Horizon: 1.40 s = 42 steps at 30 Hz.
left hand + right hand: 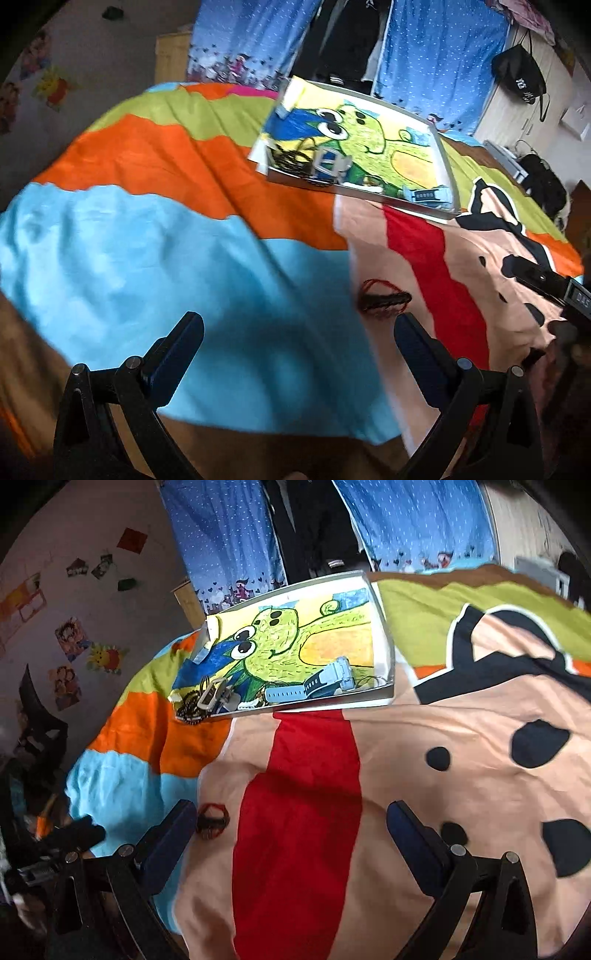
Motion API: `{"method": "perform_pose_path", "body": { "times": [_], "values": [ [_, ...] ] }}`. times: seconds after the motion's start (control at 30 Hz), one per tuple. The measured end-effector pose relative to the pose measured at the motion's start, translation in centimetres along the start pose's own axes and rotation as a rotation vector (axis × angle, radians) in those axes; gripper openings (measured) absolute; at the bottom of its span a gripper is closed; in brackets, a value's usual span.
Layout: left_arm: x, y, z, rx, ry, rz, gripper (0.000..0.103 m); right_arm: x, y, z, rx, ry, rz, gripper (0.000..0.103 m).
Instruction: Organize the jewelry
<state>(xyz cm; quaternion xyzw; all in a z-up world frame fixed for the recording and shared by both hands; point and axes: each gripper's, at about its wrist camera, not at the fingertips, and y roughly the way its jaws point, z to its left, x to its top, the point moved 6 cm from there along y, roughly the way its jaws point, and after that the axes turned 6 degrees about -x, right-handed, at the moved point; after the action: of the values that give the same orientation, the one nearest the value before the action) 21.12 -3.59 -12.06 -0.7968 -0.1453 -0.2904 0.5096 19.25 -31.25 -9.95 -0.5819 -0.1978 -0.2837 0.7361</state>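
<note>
A dark red beaded bracelet (384,299) lies loose on the patterned bedspread (166,236), just beyond my left gripper's right finger (417,347). My left gripper (299,332) is open and holds nothing. In the right wrist view the same bracelet (211,820) sits beside my right gripper's left finger (173,830). My right gripper (291,823) is open and bare too. A shallow white tray (384,642) lined with a green cartoon drawing rests farther back; it holds a pale blue watch (314,688), dark bead strings (190,707) and other small pieces. The tray (445,162) also shows in the left wrist view.
The bed fills both views. Blue dotted curtains (221,535) hang behind it, with dark clothes between them. Posters (70,638) cover the left wall. My other gripper's body (550,284) shows at the right edge of the left wrist view. Black bags (521,74) hang at the far right.
</note>
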Motion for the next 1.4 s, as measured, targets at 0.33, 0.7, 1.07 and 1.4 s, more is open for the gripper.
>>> {"method": "perform_pose_path", "body": {
  "times": [0.33,0.7,1.07,1.4],
  "values": [
    [-0.6,2.1,-2.0,-0.123,0.012,0.068,0.085,0.1,3.3,0.7,0.081,-0.012,0.046,0.086],
    [-1.4,5.0,-3.5,-0.203,-0.015,0.136,0.057,-0.4,4.4,2.0,0.120,-0.061,0.079,0.065],
    [-1.0,7.3,-3.1,-0.237,-0.078,0.168,0.033,-2.1,5.4,5.3,0.139,-0.230,0.120,0.049],
    [-0.9,8.2,-2.2,-0.228,-0.122,0.178,0.020,-3.9,6.6,8.3,0.080,-0.498,0.104,0.037]
  ]
}}
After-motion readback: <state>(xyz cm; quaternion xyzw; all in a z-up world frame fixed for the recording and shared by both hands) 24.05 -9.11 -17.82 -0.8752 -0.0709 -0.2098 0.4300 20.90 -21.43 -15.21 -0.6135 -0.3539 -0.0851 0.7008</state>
